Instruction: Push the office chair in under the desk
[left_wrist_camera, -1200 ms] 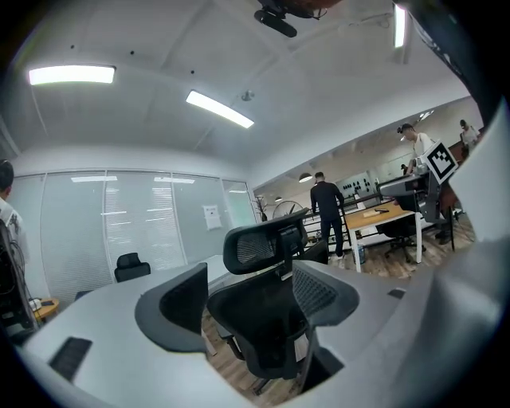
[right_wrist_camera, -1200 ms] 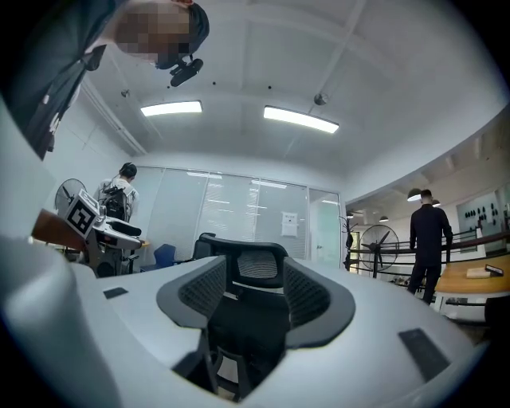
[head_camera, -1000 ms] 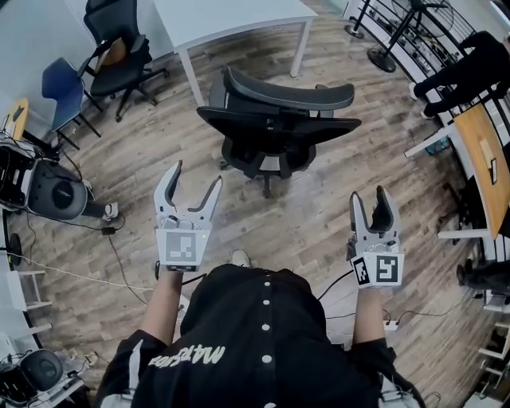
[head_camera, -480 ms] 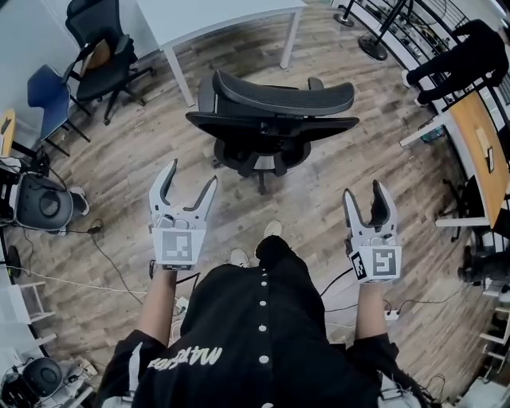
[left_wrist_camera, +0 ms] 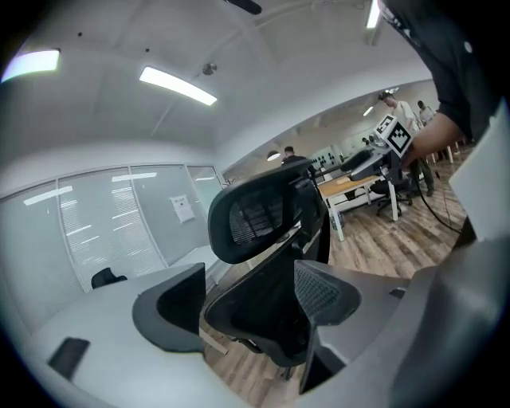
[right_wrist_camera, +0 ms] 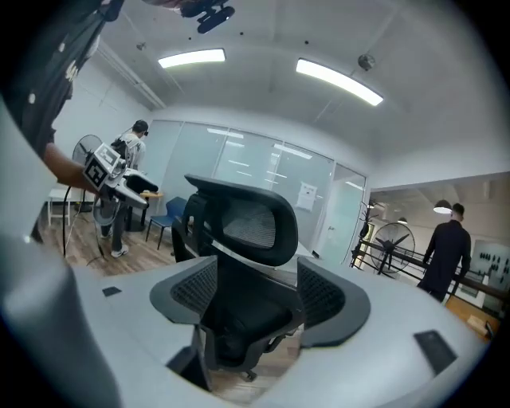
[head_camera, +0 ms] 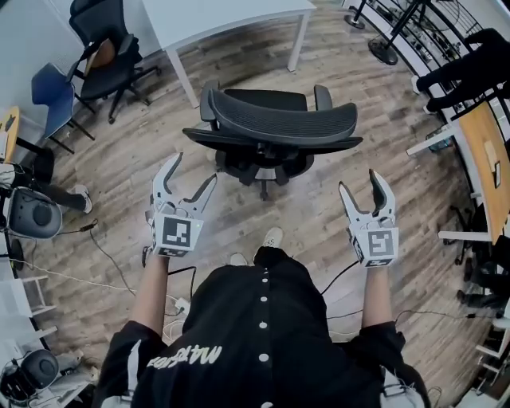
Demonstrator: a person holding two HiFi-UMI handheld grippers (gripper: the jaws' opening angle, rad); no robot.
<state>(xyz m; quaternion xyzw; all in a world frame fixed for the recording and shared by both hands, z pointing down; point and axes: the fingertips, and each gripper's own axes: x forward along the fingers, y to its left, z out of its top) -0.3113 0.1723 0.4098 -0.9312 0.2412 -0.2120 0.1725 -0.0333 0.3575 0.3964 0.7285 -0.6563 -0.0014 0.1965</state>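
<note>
The black mesh office chair [head_camera: 271, 127] stands on the wood floor with its back towards me, in front of the white desk [head_camera: 231, 16]; its seat is out from under the desk. My left gripper [head_camera: 191, 169] is open, just short of the left end of the backrest and not touching it. My right gripper [head_camera: 360, 182] is open near the backrest's right end; its jaws have just been opening, with nothing between them. In the left gripper view the chair [left_wrist_camera: 267, 219] shows beyond the gripper [left_wrist_camera: 247, 299]. The right gripper view frames the headrest [right_wrist_camera: 247, 227] beyond the gripper [right_wrist_camera: 255, 299].
A black chair [head_camera: 111, 48] and a blue chair [head_camera: 49, 88] stand at the far left. A wooden desk [head_camera: 488, 159] and a fan stand [head_camera: 386, 48] are on the right. Cables [head_camera: 103, 255] lie on the floor to the left. A person [right_wrist_camera: 448, 247] stands off to the right.
Both grippers have moved forward towards the chair's back, which now lies closer to them. The right jaws stand wider than before.
</note>
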